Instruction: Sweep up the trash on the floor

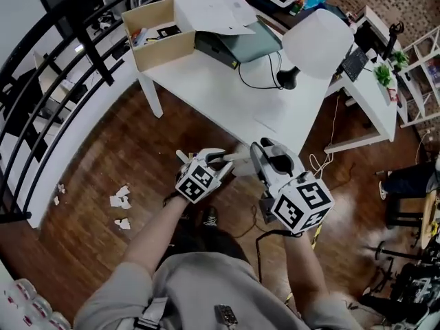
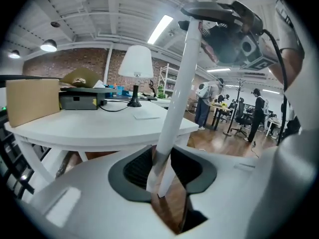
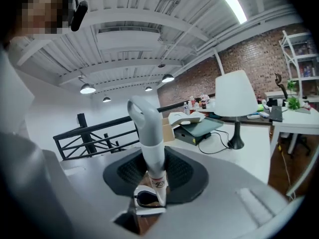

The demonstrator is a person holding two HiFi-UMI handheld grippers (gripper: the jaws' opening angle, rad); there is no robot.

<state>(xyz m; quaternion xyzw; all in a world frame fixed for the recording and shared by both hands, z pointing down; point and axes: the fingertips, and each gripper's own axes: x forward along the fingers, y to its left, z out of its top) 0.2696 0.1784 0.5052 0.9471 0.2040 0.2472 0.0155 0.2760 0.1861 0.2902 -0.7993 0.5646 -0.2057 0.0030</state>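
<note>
Several white paper scraps (image 1: 121, 201) lie on the wooden floor at the left in the head view, with more scraps (image 1: 59, 189) near the railing. My right gripper (image 3: 149, 183) is shut on a grey-white handle (image 3: 147, 133) that ends in a loop. In the head view the right gripper (image 1: 260, 150) is held level in front of the person, beside the left gripper (image 1: 223, 160). A white pole (image 2: 174, 103) stands between the jaws of my left gripper (image 2: 167, 176); floor shows between the pole and the right pad. That pole rises to the right gripper (image 2: 234, 34).
A white table (image 1: 227, 95) stands just ahead, bearing a cardboard box (image 1: 155, 36), a printer (image 1: 237, 43) and a white lamp (image 1: 316, 43). A black railing (image 1: 41, 81) curves along the left. Cables (image 1: 320, 163) trail on the floor to the right.
</note>
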